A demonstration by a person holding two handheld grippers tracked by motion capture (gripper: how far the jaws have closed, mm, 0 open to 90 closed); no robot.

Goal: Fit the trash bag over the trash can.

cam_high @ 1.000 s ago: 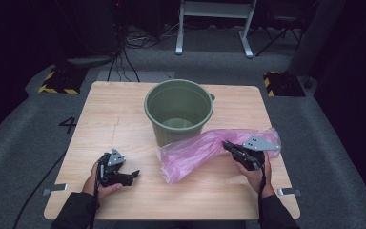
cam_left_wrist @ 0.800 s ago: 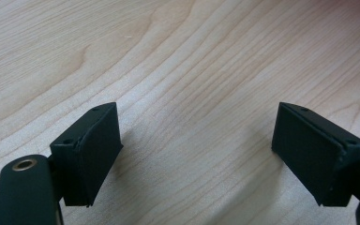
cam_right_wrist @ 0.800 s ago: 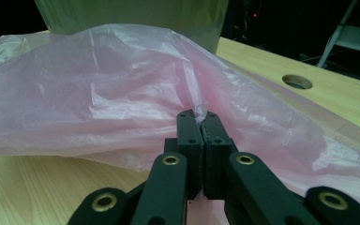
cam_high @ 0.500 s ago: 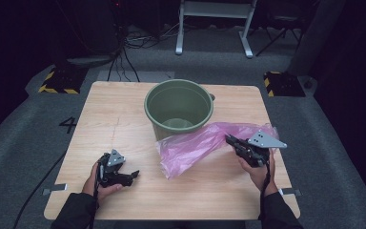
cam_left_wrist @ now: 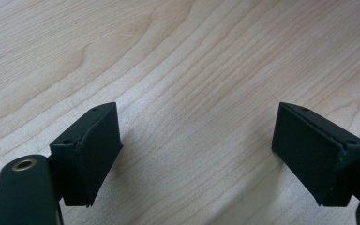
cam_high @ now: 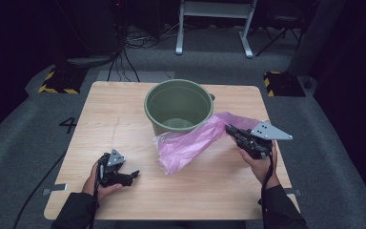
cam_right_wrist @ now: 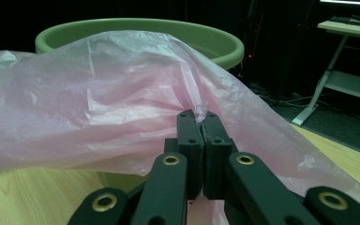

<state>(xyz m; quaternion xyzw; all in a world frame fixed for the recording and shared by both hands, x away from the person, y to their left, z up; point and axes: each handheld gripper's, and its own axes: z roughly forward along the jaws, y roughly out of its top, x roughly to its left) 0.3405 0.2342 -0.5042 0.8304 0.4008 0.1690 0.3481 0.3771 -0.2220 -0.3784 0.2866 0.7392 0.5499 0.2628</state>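
A thin pink plastic bag (cam_high: 195, 145) stretches from the table beside the green bucket (cam_high: 178, 105) up to my right gripper (cam_high: 229, 130), which is shut on the bag's edge and holds that end raised. In the right gripper view the jaws press together on a fold of the pink plastic bag (cam_right_wrist: 122, 93), with the green bucket (cam_right_wrist: 215, 40) just behind it. My left gripper (cam_high: 132, 175) rests low near the table's front left, open, with nothing between its fingers (cam_left_wrist: 93, 150); bare wood shows between them.
The wooden table (cam_high: 100, 119) stands on grey carpet marked with a "4" (cam_high: 68, 125). A white-framed stand (cam_high: 214, 24) and cables lie beyond the far edge. Yellow-black striped blocks (cam_high: 57, 81) sit near the far corners.
My right gripper has risen with the bag's edge, lifting that end of the pink plastic off the table. The left gripper has stayed put.
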